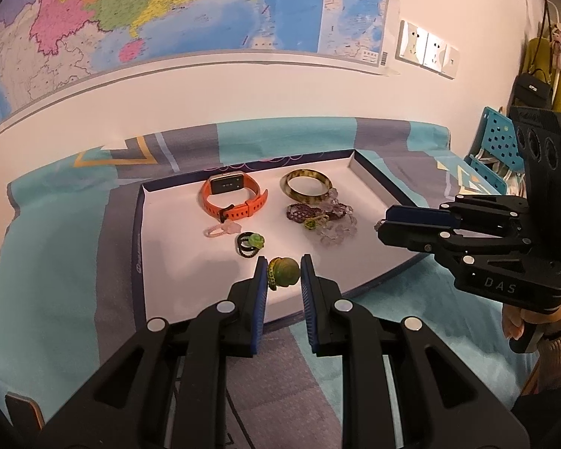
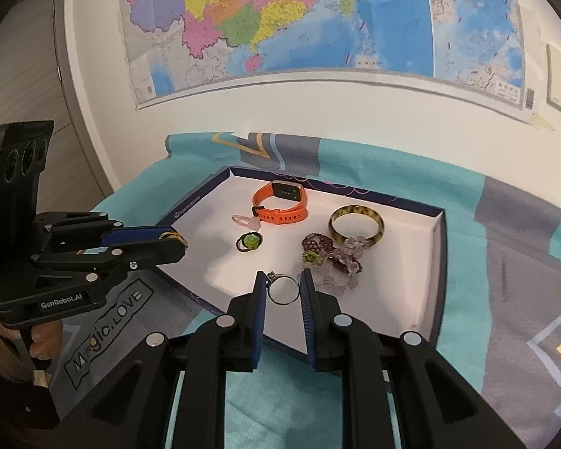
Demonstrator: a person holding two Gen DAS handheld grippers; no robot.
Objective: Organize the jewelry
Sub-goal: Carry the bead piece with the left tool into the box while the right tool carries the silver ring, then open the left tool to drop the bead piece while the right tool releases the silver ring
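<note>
We see the left gripper [image 1: 283, 275] at lower centre of its view, jaws clamped on a green bead [image 1: 286, 272], while the right gripper [image 2: 283, 289] at lower centre of its own view pinches a silver ring [image 2: 282, 289] between its pads. Both hang over the near edge of the white tray [image 2: 435, 262]. Inside the tray lie an orange watch [image 2: 282, 202], a bangle [image 2: 356, 229], a green ring [image 2: 249, 242], a pink ring [image 2: 247, 221] and a purple bead tangle [image 2: 333, 254].

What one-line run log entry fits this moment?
left gripper: shut on green bead charm | right gripper: shut on silver ring | white tray: five pieces
</note>
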